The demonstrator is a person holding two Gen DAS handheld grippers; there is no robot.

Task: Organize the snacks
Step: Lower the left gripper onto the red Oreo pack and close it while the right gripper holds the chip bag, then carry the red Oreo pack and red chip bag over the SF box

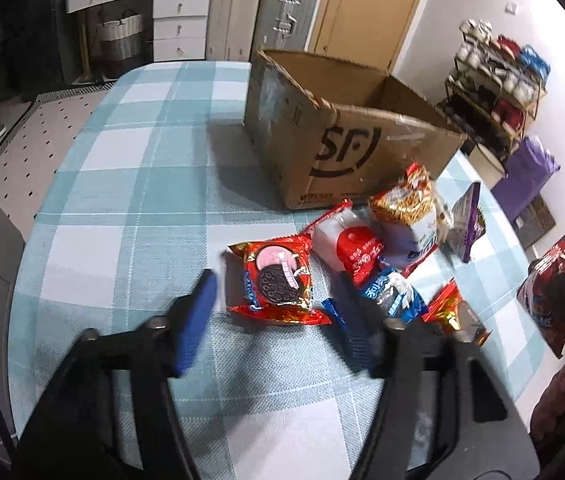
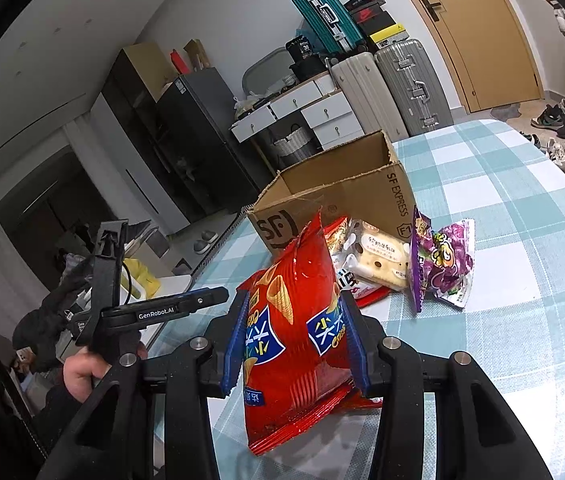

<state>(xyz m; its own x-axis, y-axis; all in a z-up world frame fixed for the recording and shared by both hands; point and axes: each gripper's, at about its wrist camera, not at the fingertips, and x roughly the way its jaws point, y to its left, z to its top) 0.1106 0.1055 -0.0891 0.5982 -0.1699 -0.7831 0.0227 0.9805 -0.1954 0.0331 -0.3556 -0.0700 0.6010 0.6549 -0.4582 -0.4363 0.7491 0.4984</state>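
On my checked counter the cardboard box stands open behind the snack pile, my right hand-held gripper clamps a red crisps bag, and my left hand-held gripper gapes, seemingly straddling the Oreo packet.

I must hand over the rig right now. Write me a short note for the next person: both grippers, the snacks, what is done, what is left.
Left gripper: open, nothing held, over the red cookie pack on the table.
Right gripper: shut on the red chip bag, lifted off the table.
Cardboard box: open; what shows of its inside holds no snacks.
Other snacks lie in front of the box: blue cookie pack, purple pack, cake pack.
Done: chip bag picked up.
Left: probably put all the snacks into the box.
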